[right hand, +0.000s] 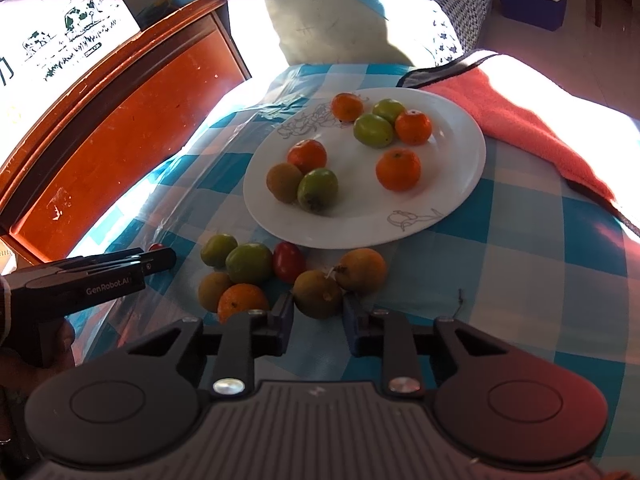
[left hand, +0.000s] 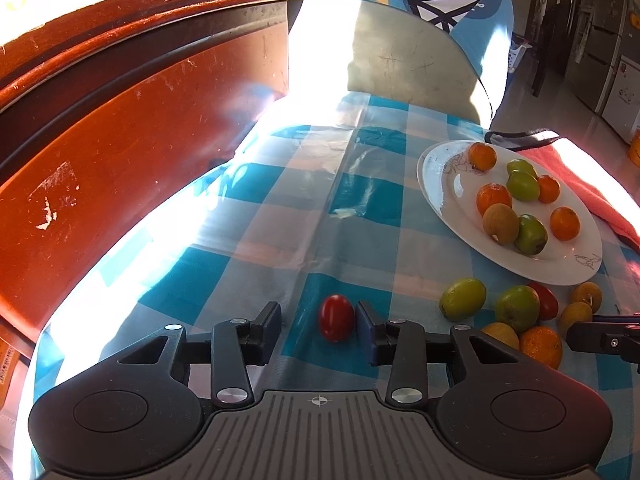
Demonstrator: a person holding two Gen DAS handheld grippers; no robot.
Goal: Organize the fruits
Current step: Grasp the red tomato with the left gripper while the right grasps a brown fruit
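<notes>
A white plate (right hand: 452,184) on the blue checked cloth holds several small oranges, green fruits and one brown fruit; it also shows in the left wrist view (left hand: 440,184). My left gripper (left hand: 318,318) is open, its jaws on either side of a red cherry tomato (left hand: 336,317) lying on the cloth, with a gap on the left. My right gripper (right hand: 318,314) is open around a brown-green fruit (right hand: 318,294) lying on the cloth; contact is unclear. A cluster of loose fruits (right hand: 248,264) lies in front of the plate.
A red-brown wooden headboard (left hand: 132,132) runs along the left. A coral towel (right hand: 532,120) lies right of the plate. A grey cushion (left hand: 404,60) lies beyond the cloth. The left gripper's body (right hand: 92,276) shows in the right wrist view.
</notes>
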